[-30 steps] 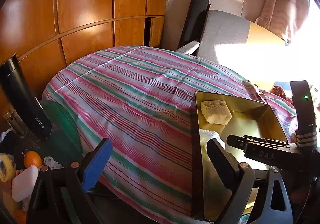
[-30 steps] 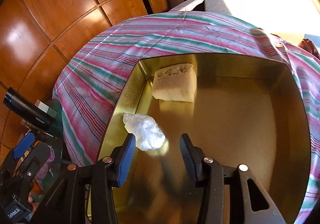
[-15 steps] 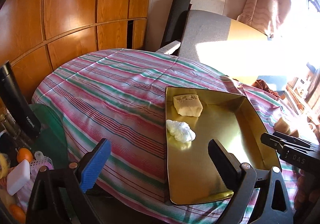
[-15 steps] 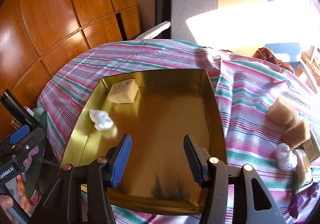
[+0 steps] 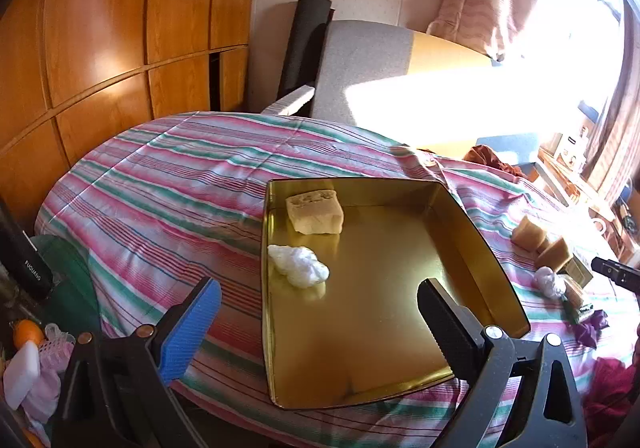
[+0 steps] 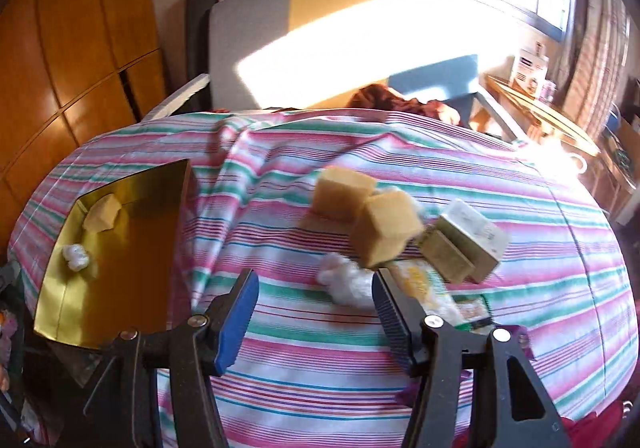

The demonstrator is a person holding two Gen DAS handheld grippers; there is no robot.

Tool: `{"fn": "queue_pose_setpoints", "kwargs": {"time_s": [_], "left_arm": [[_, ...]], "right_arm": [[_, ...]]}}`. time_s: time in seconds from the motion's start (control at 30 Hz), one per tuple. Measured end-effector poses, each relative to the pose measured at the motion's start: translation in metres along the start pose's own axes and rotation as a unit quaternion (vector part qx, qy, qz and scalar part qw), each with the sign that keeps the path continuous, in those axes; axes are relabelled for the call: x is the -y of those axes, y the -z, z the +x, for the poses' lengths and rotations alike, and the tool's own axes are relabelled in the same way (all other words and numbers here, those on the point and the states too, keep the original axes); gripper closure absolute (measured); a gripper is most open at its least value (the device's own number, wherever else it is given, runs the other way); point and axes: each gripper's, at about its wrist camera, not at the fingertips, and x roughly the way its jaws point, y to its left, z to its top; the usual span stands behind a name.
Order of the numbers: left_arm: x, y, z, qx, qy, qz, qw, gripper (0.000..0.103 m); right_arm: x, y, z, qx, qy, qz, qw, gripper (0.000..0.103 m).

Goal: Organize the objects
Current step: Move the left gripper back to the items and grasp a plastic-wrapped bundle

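Over the striped cloth (image 6: 360, 348), the right gripper (image 6: 314, 312) is opening, empty; its view alone shows tan blocks (image 6: 384, 232) at one o'clock. The left gripper (image 5: 320, 320) hangs spread wide, empty, above the gold tray (image 5: 472, 248) holding a pale block (image 5: 316, 213).

Both cams sit right behind their own gripper fingers, looking forward and down at the striped tablecloth (image 5: 168, 183) from fairly close.

Left wrist view has the gold tin tray (image 5: 472, 244) filling the lower middle of the frame, wood panelling upper left, window upper right.

Right wrist view faces more toward the window side, so the same gold tin tray (image 6: 60, 288) slides to the lower left edge and the tan soap blocks (image 6: 360, 207) land dead center.

Shared between them: tray, tablecloth, the grey chair (image 5: 364, 59) up top, and those blocks, tiny at the left view's right edge.
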Motion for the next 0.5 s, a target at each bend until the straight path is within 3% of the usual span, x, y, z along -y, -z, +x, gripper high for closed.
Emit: {"fn": "queue_pose_setpoints", "kwargs": {"time_s": [0.2, 0.37, 0.5], "left_arm": [[0.043, 0.002, 0.008, -0.018, 0.050, 0.051, 0.9973, 0.004], [0.088, 0.007, 0.013, -0.031, 0.081, 0.101, 0.9912, 0.004], [0.121, 0.012, 0.022, -0.045, 0.104, 0.126, 0.9855, 0.004]], "right_arm": [[0.103, 0.013, 0.005, 0.023, 0.038, 0.144, 0.989, 0.038], [0.162, 0.035, 0.004, 0.044, -0.006, 0.273, 0.961, 0.038], [0.179, 0.042, 0.003, 0.050, -0.024, 0.324, 0.944, 0.038]]}}
